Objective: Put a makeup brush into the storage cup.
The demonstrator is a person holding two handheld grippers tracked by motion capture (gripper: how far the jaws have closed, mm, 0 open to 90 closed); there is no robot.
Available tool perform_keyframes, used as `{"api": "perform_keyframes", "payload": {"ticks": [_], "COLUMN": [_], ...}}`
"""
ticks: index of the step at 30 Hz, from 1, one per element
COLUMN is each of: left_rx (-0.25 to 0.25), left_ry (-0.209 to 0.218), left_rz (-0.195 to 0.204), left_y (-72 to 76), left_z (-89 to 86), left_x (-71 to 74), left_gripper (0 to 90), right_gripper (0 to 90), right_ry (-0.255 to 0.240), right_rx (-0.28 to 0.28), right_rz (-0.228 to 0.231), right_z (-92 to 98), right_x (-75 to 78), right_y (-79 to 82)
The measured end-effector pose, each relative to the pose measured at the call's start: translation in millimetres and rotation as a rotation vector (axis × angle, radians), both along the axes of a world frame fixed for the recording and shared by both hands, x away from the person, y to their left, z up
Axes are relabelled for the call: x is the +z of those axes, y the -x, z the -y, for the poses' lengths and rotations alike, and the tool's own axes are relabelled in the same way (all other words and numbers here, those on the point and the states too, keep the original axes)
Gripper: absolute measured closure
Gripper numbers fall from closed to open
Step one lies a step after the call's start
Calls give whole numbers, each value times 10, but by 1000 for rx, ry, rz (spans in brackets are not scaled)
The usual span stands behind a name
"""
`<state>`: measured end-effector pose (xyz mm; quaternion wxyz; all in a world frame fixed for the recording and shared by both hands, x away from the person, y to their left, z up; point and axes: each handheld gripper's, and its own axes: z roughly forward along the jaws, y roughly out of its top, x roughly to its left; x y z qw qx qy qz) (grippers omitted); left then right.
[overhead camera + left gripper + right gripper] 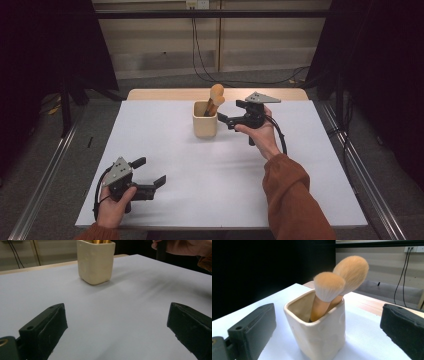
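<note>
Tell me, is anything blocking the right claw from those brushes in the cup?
Nothing visible. The right claw is open beside the cup, and the two brushes stick up above its rim, uncovered.

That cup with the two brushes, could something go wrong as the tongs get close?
Possibly. The right tongs are open beside the cream cup, so a sideways nudge could tip or slide it. The two brushes lean loosely and stand well above the rim, so bumping them might knock them out.

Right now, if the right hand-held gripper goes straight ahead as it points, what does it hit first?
Probably the cream cup holding two brushes. The right hand-held gripper has open jaws straddling it, so the cup body meets first; depth is unclear.
</note>
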<state>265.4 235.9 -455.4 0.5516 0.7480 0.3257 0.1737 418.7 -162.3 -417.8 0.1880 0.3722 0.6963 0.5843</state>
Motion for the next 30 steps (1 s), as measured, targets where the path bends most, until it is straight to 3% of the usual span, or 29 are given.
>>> {"api": "perform_keyframes", "payload": {"ticks": [6,11,16,18,25,30], "left_rx": [10,12,3,7,18,22], "left_ry": [7,4,2,7,8,18], "left_rz": [3,7,12,16,20,24], "left_y": [3,5,14,14,16,32], "left_z": [-16,-19,9,5,-18,-13], "left_x": [4,9,19,25,24,35], "left_gripper": [25,25,24,24,24,24], "right_gripper": [0,0,0,0,3,3], "right_ry": [-19,-2,42,38,72,61], "right_rx": [4,-8,-6,-13,-25,-34], "right_rz": [-13,10,11,9,47,28], "right_z": [41,102,156,180,246,324], "right_x": [-6,-23,-35,-37,-55,-87], "right_y": [92,191,306,348,502,591]}}
